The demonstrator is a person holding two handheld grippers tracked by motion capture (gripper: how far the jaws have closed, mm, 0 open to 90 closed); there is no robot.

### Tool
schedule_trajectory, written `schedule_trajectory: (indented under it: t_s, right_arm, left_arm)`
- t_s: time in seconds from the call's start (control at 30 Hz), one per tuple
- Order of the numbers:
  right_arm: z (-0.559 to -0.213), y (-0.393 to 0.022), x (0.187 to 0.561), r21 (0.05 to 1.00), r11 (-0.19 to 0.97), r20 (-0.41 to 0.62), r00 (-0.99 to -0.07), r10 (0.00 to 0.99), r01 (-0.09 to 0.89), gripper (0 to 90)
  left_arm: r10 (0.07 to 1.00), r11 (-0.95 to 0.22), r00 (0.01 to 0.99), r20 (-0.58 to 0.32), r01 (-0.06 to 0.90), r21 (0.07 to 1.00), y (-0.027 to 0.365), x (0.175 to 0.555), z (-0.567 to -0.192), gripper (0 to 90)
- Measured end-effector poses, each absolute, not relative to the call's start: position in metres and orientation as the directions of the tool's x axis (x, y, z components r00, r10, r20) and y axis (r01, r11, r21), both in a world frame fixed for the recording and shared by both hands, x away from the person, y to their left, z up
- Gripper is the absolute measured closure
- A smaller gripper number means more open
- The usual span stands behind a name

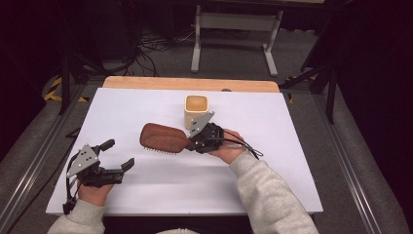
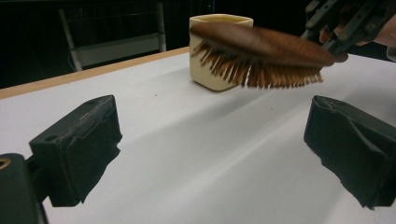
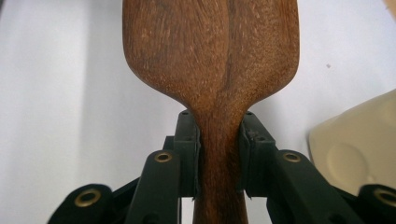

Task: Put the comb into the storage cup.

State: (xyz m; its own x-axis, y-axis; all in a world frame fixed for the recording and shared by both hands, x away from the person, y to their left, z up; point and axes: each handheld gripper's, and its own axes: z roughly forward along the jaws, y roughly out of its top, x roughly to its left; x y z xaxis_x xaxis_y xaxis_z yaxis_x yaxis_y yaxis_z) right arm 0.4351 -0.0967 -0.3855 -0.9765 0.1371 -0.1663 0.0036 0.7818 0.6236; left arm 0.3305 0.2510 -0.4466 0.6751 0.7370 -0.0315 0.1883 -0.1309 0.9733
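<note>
A wooden paddle hairbrush (image 1: pixel 159 138) hangs just above the white tabletop (image 1: pixel 146 195) at the centre of the high view, gripped by its handle in the right gripper (image 1: pixel 195 139) — the two black jaws are clenched on either side of the narrow neck where the handle widens into the brush head, as the right gripper view shows plainly at the middle of its frame (image 3: pixel 219 158). The brush lies roughly level, its back up and its bristles pointing down; in the left gripper view it (image 2: pixel 261 51) crosses the upper right of the frame, clear of the table, with the right gripper (image 2: pixel 338 32) at the upper right corner.

Just behind the brush stands a cream-coloured square cup (image 1: pixel 196 109), upright and open at the top, near the brush but not touching it; the same cup (image 2: pixel 212 51) sits at the upper centre of the left gripper view, partly covered by the bristles, and its rim shows at the right edge of the right gripper view (image 3: pixel 359 144).

At the lower left of the high view, the left gripper (image 1: pixel 119 155) rests low over the table in the person's hand — jaws spread wide, nothing between them, well apart from the brush.
</note>
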Motion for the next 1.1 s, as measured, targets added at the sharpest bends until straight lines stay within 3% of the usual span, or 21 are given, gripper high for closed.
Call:
schedule_trajectory:
  t_s: [0.5,0.67,1.1]
  right_arm:
    - [-0.377,-0.128,0.411,0.752,0.659,-0.199,-0.952,0.232,0.003,72.2]
    - [-0.379,-0.141,0.4,0.807,0.591,-0.198,-0.938,0.286,0.01,72.2]
    - [-0.389,-0.155,0.377,0.878,0.478,-0.187,-0.915,0.357,0.007,72.2]
  left_arm:
    - [0.725,-0.134,0.688,-0.036,0.193,0.972,0.247,0.334,-0.448,0.7]
    - [0.709,-0.091,0.7,-0.083,0.207,0.974,0.249,0.337,-0.448,0.5]
    - [0.685,-0.132,0.726,-0.07,0.217,0.967,0.242,0.338,-0.446,0.3]
